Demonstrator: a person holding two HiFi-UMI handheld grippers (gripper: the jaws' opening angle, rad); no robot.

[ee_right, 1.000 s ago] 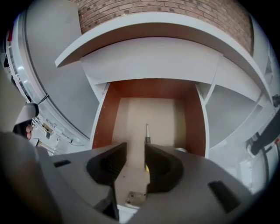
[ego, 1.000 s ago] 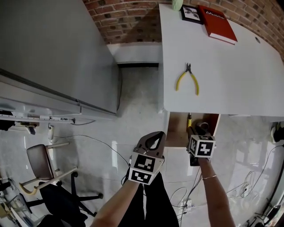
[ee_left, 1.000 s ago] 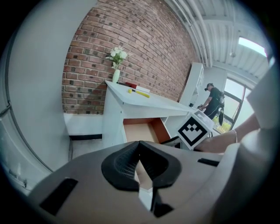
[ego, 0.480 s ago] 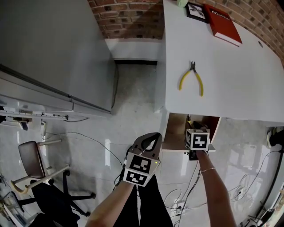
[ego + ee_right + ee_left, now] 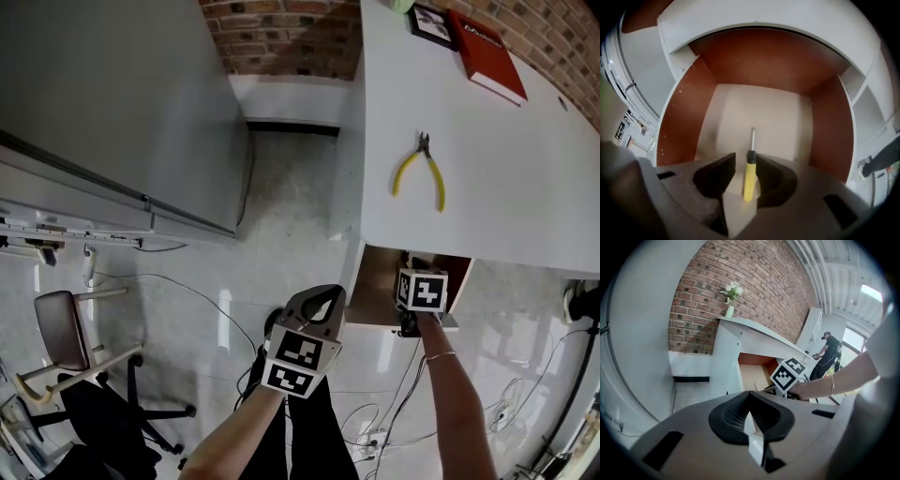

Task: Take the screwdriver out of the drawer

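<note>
right gripper: my right gripper (image 5: 746,168) is reaching into the open drawer (image 5: 678,123), jaws apart, nothing clamped yet.
screwdriver: the screwdriver (image 5: 749,174) lies on the drawer floor, in the near part, yellow handle sitting in the gap between my jaws.
long axis: it runs near to far, handle toward me, metal shaft pointing at the far wall of the drawer, so it lines up with my reach and my jaws stand either side of the handle.
offset: the handle sits close against the right-hand jaw, with a gap showing on the left (whether it truly touches that jaw i cannot tell).
left gripper: my left gripper (image 5: 749,420) hangs outside the drawer, near and to the left of it, jaws together on nothing.
nearer hand: the right one, plainly; the left is well apart from the drawer.
next move, as i judge it: close the jaws square across the handle, then draw back toward me along the same line.
risk: the uneven gap may nudge the handle sideways as the jaws close.
</note>
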